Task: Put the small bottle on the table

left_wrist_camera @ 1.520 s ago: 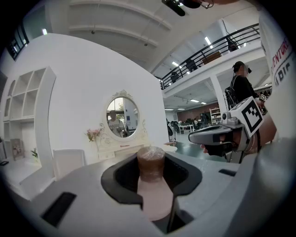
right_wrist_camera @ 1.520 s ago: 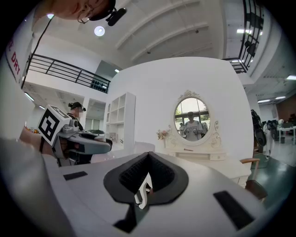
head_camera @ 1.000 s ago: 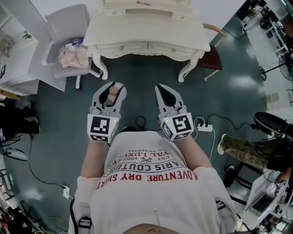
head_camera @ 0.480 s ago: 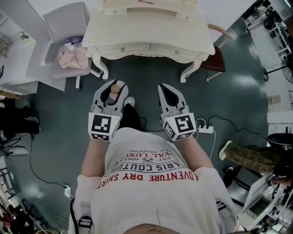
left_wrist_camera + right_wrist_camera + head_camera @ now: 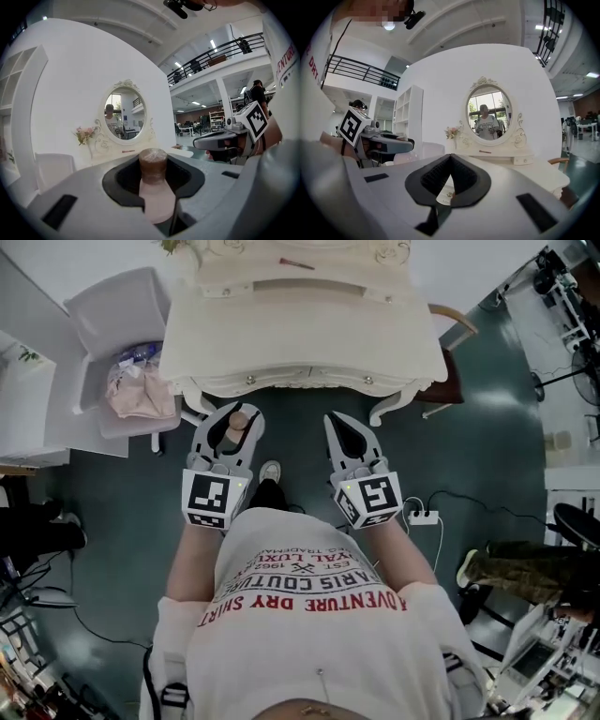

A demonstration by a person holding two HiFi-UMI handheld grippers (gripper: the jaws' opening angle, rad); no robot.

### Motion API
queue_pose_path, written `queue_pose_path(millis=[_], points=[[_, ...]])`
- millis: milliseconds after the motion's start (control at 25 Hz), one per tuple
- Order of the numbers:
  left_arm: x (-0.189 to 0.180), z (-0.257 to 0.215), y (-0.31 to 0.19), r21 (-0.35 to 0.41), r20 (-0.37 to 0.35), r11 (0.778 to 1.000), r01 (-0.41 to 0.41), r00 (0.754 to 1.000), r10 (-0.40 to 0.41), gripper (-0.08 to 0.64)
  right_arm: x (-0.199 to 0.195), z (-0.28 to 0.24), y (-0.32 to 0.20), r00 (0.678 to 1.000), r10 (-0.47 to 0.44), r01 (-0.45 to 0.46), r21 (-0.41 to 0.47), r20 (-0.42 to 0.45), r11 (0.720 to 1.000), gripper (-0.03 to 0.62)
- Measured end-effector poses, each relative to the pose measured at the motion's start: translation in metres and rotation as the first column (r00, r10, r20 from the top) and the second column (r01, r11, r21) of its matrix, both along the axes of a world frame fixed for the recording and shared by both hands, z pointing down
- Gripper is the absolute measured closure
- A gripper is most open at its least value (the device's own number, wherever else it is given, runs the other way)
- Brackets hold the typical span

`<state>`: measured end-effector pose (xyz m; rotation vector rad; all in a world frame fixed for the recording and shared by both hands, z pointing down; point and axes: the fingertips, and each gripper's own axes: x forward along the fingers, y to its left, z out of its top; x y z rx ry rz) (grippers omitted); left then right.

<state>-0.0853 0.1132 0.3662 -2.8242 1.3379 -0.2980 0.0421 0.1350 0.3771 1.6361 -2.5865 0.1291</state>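
The small bottle (image 5: 236, 427) is pale pink with a brown cap (image 5: 153, 163). It stands upright between the jaws of my left gripper (image 5: 228, 432), which is shut on its body (image 5: 157, 199). My right gripper (image 5: 349, 439) is level with it on the right, its jaws shut with nothing between them (image 5: 450, 159). Both grippers are just short of the front edge of the cream dressing table (image 5: 300, 329), over the dark floor. Each gripper shows in the other's view: the right gripper (image 5: 220, 139) and the left gripper (image 5: 382, 143).
An oval mirror (image 5: 489, 115) stands at the back of the table, with a small flower bunch (image 5: 84, 135) beside it. A white chair (image 5: 112, 343) with a pink bundle (image 5: 141, 395) is at the left. A brown chair (image 5: 448, 357) is at the right. A power strip (image 5: 424, 517) and cables lie on the floor.
The table has come nearer and now lies just ahead of both grippers' tips. The left gripper still grips the bottle, and the right stays shut.
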Motion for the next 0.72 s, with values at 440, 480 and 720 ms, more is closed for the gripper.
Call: queue_pose_path(millis=[440, 480, 720], points=[[-0.017, -0.008, -0.167, 0.008, 0.011, 0.996, -0.090, 0.996, 0.090, 0.430, -0.016, -0.010, -0.163, 0.995, 0.094, -0.094, 0.004, -0.009, 0.996, 0.594], [-0.017, -0.009, -0.178, 0.008, 0.009, 0.995, -0.096, 0.995, 0.096, 0.430, -0.016, -0.010, -0.174, 0.995, 0.100, -0.100, 0.004, -0.010, 0.995, 0.594], [-0.009, -0.002, -0.229, -0.001, 0.010, 0.991, -0.132, 0.991, 0.132, 0.430, -0.013, -0.004, -0.226, 0.993, 0.117, -0.117, -0.018, -0.014, 0.993, 0.594]])
